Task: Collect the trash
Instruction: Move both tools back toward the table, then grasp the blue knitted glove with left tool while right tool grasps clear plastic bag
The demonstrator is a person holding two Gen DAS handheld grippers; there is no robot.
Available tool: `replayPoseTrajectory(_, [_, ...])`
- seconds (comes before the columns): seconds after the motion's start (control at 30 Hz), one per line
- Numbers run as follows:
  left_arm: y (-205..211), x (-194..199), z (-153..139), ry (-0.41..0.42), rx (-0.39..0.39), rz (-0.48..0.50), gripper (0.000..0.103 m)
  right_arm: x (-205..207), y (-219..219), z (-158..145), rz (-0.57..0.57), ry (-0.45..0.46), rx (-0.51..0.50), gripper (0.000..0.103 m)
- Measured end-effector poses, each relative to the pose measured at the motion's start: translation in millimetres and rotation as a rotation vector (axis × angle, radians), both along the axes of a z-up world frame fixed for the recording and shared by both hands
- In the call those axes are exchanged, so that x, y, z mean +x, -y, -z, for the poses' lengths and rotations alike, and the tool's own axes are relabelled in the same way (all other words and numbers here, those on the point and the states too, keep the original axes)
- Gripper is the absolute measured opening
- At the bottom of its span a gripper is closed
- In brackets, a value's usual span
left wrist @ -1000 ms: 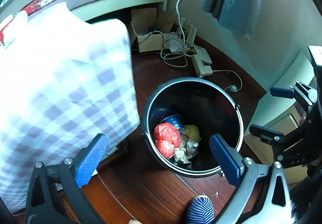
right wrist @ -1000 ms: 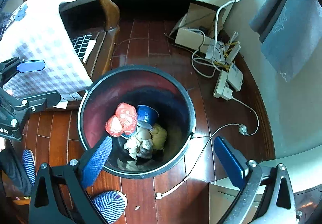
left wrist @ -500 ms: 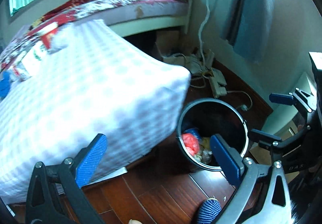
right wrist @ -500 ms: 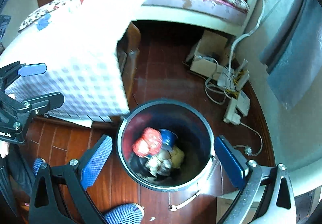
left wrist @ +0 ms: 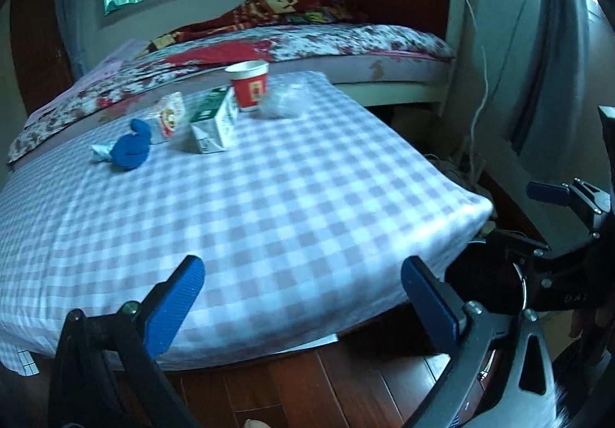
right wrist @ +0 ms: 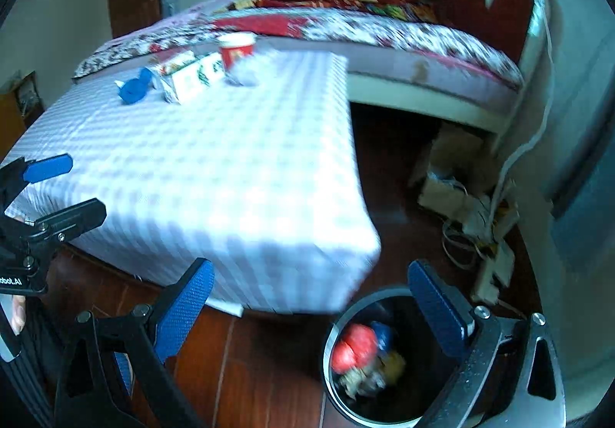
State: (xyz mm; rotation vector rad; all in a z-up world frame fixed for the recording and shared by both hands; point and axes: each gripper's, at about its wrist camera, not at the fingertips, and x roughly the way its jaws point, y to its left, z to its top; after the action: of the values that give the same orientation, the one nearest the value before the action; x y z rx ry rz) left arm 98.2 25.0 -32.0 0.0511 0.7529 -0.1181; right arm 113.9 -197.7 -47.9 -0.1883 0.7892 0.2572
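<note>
On the checked surface, left wrist view: the trash sits in a cluster at the far end of the surface, well apart from the near edge.
Cluster around the red paper cup: a crumpled clear wrapper touches it on the right; a green-and-white carton lies just left of it; a small snack packet lies beyond the carton, and a blue wad is farthest left.
Left hand-held gripper: jaws spread wide, nothing between them, hanging over the near edge of the surface, far from the cup.
Bed: behind the cup.

Right wrist view, relative to the cup: the same cluster shows blurred at the far end of the surface.
Right hand-held gripper: jaws wide apart and empty, low by the near corner of the surface.
Trash bin: on the floor below that corner, far from the cup, already holding red, blue and yellowish scraps.

Risk: the cup stands upright and looks light, so I judge a sideways nudge from a finger could tip it or roll it toward the bed.
Risk: the wrapper looks slippery and thin; a shallow pinch may lose it on the way to the bin.
Risk: the bin is partly tucked under the surface's corner, so a drop from too far back may land on the floor.
</note>
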Motion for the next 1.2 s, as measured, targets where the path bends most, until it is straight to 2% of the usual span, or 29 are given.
replayPoseTrajectory(0.23, [-85, 20, -4, 0.012, 0.006, -0.16, 0.102, 40, -79, -13, -0.074, 0.025, 0.001, 0.102])
replayPoseTrajectory(0.33, [-111, 28, -3, 0.013, 0.011, -0.205, 0.102, 60, -107, -13, -0.086, 0.014, -0.051, 0.102])
replayPoseTrajectory(0.57, [-156, 72, 4, 0.01, 0.017, -0.273, 0.102, 120, -129, -13, -0.075, -0.009, 0.009, 0.102])
replayPoseTrajectory(0.73, [-182, 122, 10, 0.002, -0.005, -0.294, 0.101, 169, -139, -9, -0.074, 0.015, 0.001, 0.102])
replayPoseTrajectory(0.93, [-192, 180, 25, -0.018, -0.005, -0.308, 0.101, 230, -148, 2, -0.068, 0.012, -0.004, 0.101])
replayPoseTrajectory(1.2, [-201, 228, 42, -0.066, -0.018, -0.324, 0.097, 287, -166, 19, -0.062, -0.037, -0.027, 0.101])
